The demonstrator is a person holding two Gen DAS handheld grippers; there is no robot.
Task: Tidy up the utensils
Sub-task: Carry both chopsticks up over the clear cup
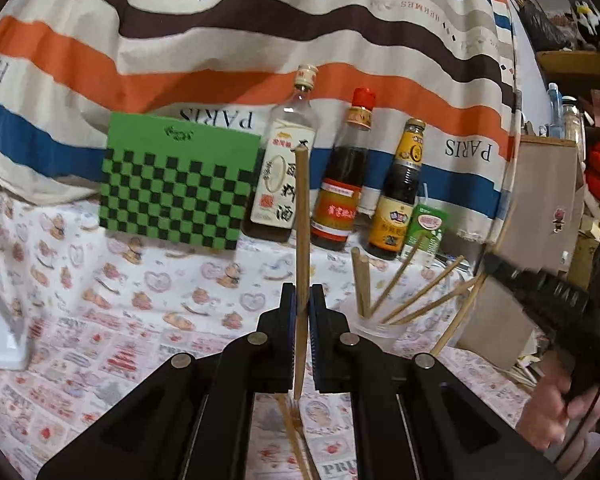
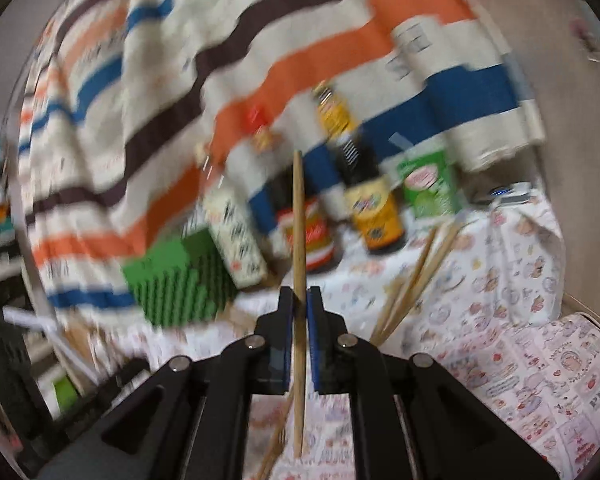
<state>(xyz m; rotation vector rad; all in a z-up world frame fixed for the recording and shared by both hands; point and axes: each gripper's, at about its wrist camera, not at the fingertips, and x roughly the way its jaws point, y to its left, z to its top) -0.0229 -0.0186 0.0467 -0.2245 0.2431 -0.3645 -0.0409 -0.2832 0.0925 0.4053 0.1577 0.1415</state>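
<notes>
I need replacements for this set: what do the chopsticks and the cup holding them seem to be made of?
Chopsticks: likely bamboo or wood, matte tan with a faint grain, unlacquered. Cup: clear, probably plastic or glass; the tablecloth pattern shows through its wall.

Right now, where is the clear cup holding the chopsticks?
In the left wrist view the clear cup stands on the patterned tablecloth, just right of the left tongs, in front of the yellow-labelled sauce bottle.
</notes>
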